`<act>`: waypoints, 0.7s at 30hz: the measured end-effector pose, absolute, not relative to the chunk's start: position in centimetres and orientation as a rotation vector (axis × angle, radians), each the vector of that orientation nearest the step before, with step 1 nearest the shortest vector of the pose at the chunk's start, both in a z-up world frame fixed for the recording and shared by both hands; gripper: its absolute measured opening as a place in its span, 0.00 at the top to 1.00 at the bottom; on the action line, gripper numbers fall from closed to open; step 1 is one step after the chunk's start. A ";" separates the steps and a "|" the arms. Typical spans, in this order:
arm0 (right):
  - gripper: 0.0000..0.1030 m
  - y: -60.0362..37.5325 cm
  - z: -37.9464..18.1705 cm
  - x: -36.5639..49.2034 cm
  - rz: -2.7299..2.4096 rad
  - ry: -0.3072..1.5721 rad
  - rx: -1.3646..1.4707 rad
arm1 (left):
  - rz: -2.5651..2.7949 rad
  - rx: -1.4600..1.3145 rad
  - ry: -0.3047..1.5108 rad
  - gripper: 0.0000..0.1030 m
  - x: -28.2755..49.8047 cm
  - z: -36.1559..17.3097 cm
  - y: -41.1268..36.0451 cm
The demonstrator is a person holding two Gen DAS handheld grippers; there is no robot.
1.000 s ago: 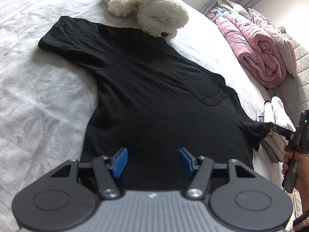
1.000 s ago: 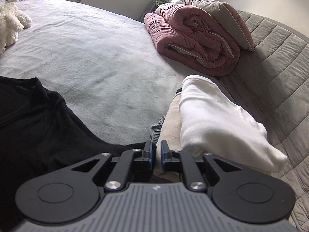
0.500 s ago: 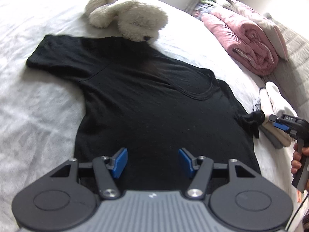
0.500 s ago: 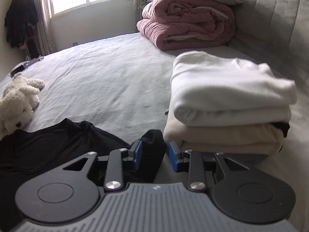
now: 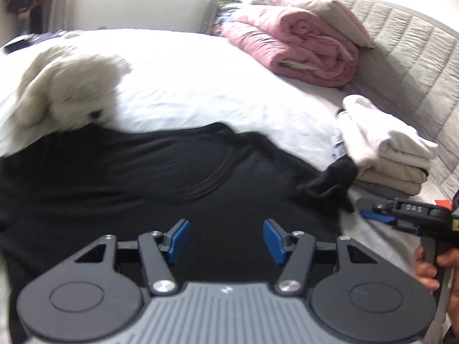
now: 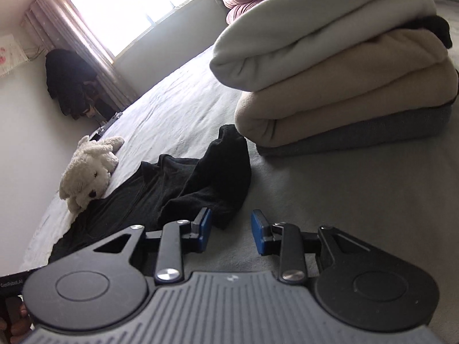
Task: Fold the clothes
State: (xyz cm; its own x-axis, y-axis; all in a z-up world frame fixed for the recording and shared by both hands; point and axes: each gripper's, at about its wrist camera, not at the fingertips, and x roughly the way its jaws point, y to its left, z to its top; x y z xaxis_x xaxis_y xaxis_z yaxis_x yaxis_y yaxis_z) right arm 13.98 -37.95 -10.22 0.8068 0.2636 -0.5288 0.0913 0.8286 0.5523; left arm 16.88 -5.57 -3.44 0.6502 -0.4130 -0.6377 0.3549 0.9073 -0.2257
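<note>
Item: black T-shirt (image 5: pixel 160 189), spread flat on the bed (image 5: pixel 218 86), directly ahead of and beneath the left tongs (image 5: pixel 223 239); its bunched sleeve (image 6: pixel 226 172) lies just ahead of the right tongs (image 6: pixel 231 230), a little to their left, free of the pads.

Left tongs: held wide, nothing between the pads, hovering over the shirt's body.

Right tongs: parted to a moderate gap, empty; bare sheet shows between the pads.

Other contents: white plush dog (image 6: pixel 89 172) beyond the shirt's far edge, touching it; stack of folded clothes (image 6: pixel 338 86) just beyond the right tongs, near the sleeve; rolled pink quilt (image 5: pixel 298 48) well beyond, by the headboard.

Step in hand, as judged: laying the shirt out flat before the first fold. The sleeve is still crumpled, not smoothed.

Next move calls for: regripping the sleeve or shoulder edge and drawing it inward over the body, clear of the folded stack.

Change from a second ago: the right tongs were then pinched on the sleeve tip and have since let go. Both views have swung and rolled; the left one is motion-blurred.
</note>
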 end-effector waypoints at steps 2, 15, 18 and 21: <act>0.67 -38.3 -10.4 14.5 0.092 0.613 0.613 | -0.493 -0.043 0.699 0.44 16.9 -3.2 -8.4; 0.66 -41.9 -12.1 15.3 0.217 0.572 0.862 | -0.755 0.528 0.461 0.52 15.2 -6.5 -22.9; 0.66 -43.2 -12.4 14.6 0.217 0.570 0.918 | -0.769 0.692 0.427 0.55 14.8 -8.0 -24.9; 0.66 -43.9 -12.5 14.2 0.218 0.566 0.958 | -0.764 0.754 0.408 0.63 14.7 -8.6 -26.2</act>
State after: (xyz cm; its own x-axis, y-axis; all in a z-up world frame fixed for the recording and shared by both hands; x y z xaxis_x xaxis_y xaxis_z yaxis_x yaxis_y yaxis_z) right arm 14.19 -43.94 -12.48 0.8348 0.4176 -0.3589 0.0694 0.5667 0.8210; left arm 14.72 -26.16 -8.62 0.6644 -0.4690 -0.5819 0.7444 0.4846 0.4593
